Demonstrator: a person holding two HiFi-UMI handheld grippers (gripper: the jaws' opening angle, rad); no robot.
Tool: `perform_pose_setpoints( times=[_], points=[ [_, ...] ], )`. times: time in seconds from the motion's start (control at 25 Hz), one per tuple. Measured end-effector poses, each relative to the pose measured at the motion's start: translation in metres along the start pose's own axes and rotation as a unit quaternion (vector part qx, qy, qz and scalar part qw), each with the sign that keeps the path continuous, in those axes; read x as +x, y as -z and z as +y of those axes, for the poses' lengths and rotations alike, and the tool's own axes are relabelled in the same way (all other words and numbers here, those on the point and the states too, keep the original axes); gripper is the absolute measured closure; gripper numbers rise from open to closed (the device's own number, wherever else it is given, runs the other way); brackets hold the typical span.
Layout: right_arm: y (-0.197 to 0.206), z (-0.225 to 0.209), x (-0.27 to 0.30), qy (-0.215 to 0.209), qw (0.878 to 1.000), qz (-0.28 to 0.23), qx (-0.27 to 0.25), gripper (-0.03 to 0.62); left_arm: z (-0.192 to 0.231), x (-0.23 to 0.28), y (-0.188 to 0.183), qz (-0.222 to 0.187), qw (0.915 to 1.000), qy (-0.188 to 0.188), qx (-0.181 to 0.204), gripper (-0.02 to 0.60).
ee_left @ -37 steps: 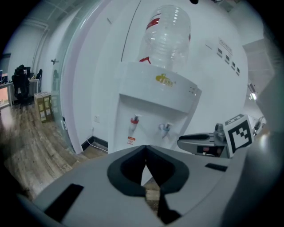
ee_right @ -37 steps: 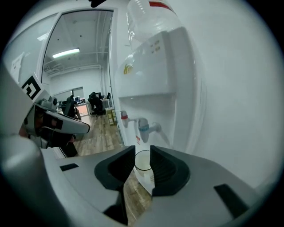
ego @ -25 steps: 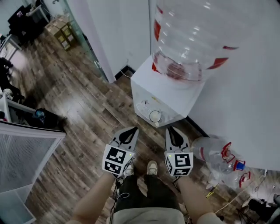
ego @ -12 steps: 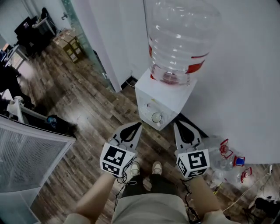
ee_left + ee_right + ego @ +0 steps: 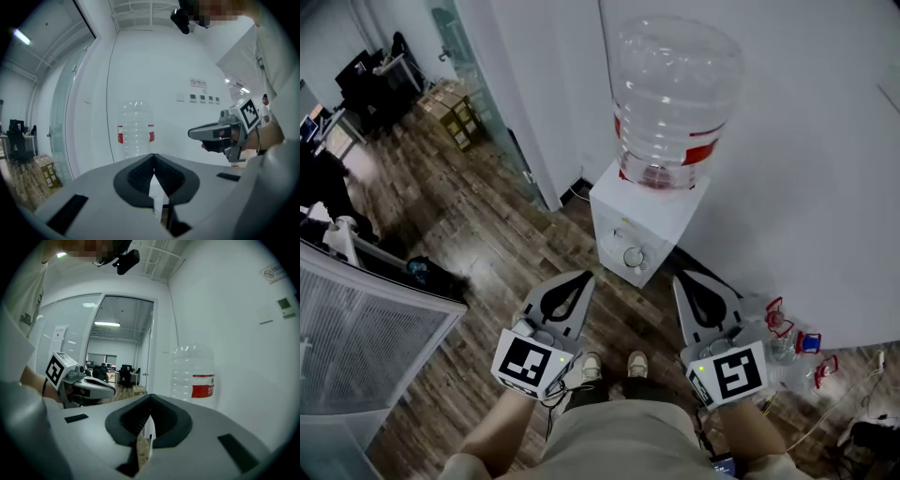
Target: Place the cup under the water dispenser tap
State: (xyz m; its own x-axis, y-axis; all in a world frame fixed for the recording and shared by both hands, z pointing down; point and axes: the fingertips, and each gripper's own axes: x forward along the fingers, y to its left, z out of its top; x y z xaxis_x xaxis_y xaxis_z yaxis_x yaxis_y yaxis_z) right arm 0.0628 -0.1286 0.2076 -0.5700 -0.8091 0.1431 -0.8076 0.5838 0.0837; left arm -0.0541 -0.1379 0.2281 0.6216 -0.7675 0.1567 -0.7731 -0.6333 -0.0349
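The white water dispenser [image 5: 642, 220] stands against the wall with a big clear bottle [image 5: 673, 98] on top. A small round cup [image 5: 632, 257] sits on its front ledge, below the taps. My left gripper [image 5: 580, 280] and right gripper [image 5: 686, 280] hover side by side in front of the dispenser, well apart from the cup. Both are shut with nothing between the jaws. In the left gripper view the shut left gripper [image 5: 153, 157] points level toward the bottle [image 5: 136, 129], with the right gripper [image 5: 218, 133] beside it. The right gripper view shows its shut jaws and the bottle [image 5: 193, 373].
Several empty bottles with red and blue handles [image 5: 789, 339] lie on the wooden floor at the right. A glass partition [image 5: 483, 103] and cardboard boxes [image 5: 450, 111] are at the back left. A white mesh panel [image 5: 356, 333] stands at the left. The person's shoes [image 5: 609, 364] are below the grippers.
Both grippers have risen and drawn back from the dispenser, which now looks smaller and farther away. The cup has stayed on the ledge.
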Motion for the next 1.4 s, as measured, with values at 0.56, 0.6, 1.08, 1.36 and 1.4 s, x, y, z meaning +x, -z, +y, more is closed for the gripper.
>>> perform_pose_setpoints(
  times=[0.56,0.6,1.08,1.36,1.4],
  points=[
    [-0.028,0.017,-0.042,-0.004,1.000,-0.014,-0.013,0.588,-0.032,-0.034,-0.032,-0.028,0.9995,0.013,-0.010,0.575],
    [-0.028,0.017,-0.042,-0.004,1.000,-0.013,-0.014,0.588,-0.033,-0.034,-0.031,-0.026,0.9995,0.014,-0.008,0.575],
    [-0.034,0.018,-0.042,-0.003,1.000,-0.018,-0.022,0.588,-0.039,-0.036,-0.037,-0.023,0.9994,0.026,-0.003,0.575],
    [-0.033,0.018,-0.042,0.000,1.000,-0.017,-0.024,0.588,-0.042,-0.038,-0.035,-0.018,0.9994,0.031,-0.003,0.575],
    [-0.033,0.018,-0.042,0.000,1.000,-0.019,-0.023,0.588,-0.042,-0.038,-0.035,-0.018,0.9994,0.031,-0.002,0.575]
  ],
)
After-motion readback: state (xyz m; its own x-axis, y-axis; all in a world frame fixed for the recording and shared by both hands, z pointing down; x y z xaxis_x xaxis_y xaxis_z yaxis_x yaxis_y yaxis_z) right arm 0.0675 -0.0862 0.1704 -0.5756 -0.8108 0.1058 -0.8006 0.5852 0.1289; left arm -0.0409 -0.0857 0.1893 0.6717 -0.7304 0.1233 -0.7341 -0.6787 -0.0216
